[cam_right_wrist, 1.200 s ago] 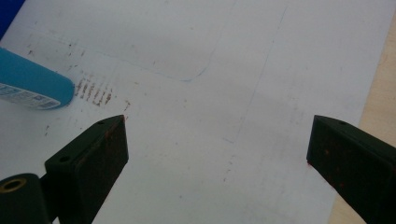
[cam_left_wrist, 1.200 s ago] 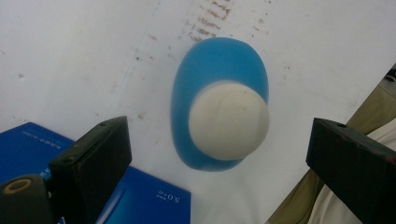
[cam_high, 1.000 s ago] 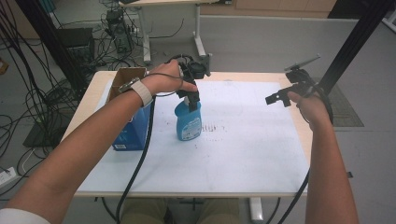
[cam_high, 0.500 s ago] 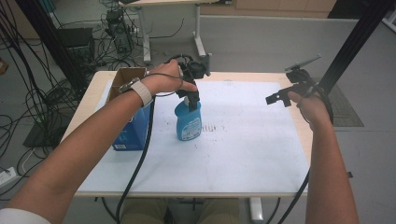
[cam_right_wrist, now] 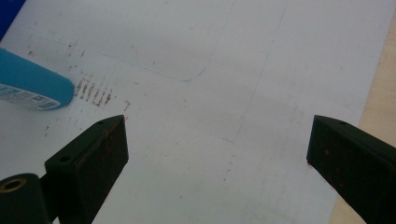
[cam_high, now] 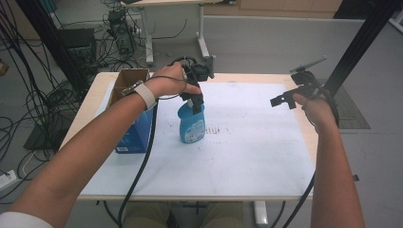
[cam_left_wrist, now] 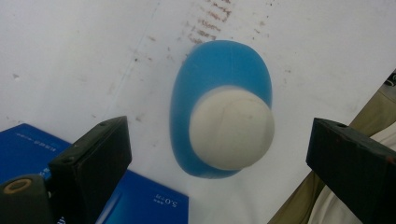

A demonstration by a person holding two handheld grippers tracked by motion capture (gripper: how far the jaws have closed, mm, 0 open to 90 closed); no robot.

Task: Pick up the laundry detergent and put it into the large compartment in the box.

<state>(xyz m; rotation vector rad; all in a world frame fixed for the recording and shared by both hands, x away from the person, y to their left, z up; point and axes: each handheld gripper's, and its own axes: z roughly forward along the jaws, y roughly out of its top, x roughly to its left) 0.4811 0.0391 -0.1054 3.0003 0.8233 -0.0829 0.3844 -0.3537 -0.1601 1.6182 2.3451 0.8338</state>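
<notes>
No visible shift since earlier frame | left gripper (cam_high: pixel 196 95) fingers spread over upright blue bottle (cam_high: pixel 192 124); right gripper (cam_high: pixel 285 99) fingers spread, idle | bottle judged light, rigid, slick; grip at white cap (cam_left_wrist: pixel 231 129)

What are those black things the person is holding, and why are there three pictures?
They are hand-held grippers, like big tongs with two black jaws. One picture looks down from above the table. There the left gripper hangs just over a blue bottle standing upright, and the right gripper waits off to the side, over the white sheet. The other two pictures come from little cameras riding on the grippers. The left one looks straight down on the bottle's white cap, with the jaws wide open on either side, not touching it. The right one has open jaws too, holding nothing. A blue box stands beside the bottle.
</notes>
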